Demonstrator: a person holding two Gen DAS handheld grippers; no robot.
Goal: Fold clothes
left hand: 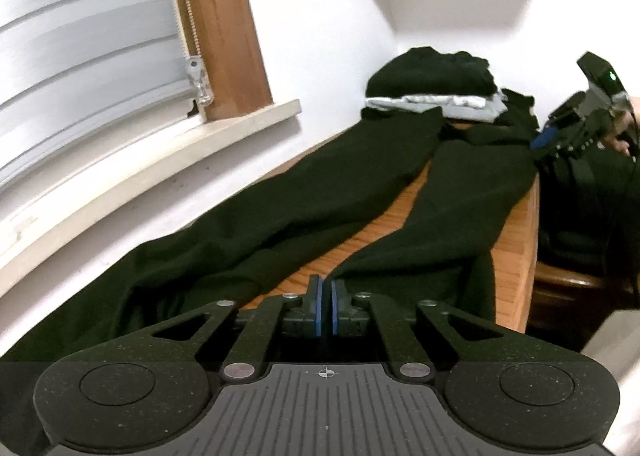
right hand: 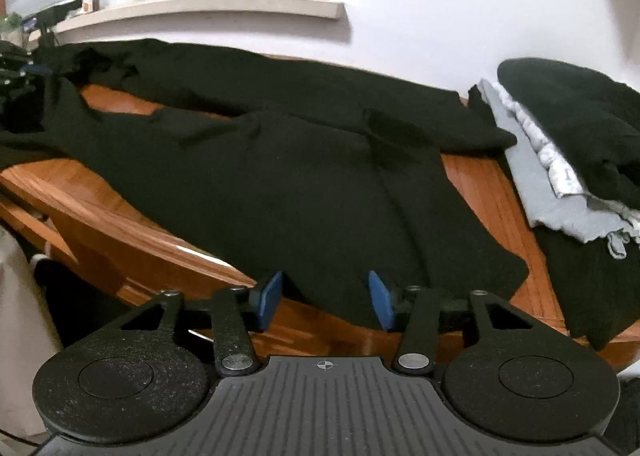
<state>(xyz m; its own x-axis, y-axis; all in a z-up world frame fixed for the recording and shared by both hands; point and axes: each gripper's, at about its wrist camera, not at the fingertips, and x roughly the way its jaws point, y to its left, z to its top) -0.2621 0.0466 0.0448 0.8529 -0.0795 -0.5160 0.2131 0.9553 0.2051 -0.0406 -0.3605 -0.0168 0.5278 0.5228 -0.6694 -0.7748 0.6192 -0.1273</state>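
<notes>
One pair of black trousers (right hand: 280, 176) spreads mid-frame; one stack of folded clothes (right hand: 568, 144) sits at right (three layers show); two grippers appear, one window sill (left hand: 168, 144) upper left.

trousers (right hand: 304, 184): matt black cloth | table (right hand: 132, 224): glossy reddish wood | gripper pads (right hand: 270, 298): smooth blue

The left wrist camera sits low at one end of the long black trousers (left hand: 304, 192), looking along them toward the folded stack of black and grey clothes (left hand: 432, 86). The right wrist camera faces the white wall (right hand: 460, 8) across the same trousers (right hand: 304, 176), close above the orange-brown wooden table (right hand: 132, 228).
</notes>
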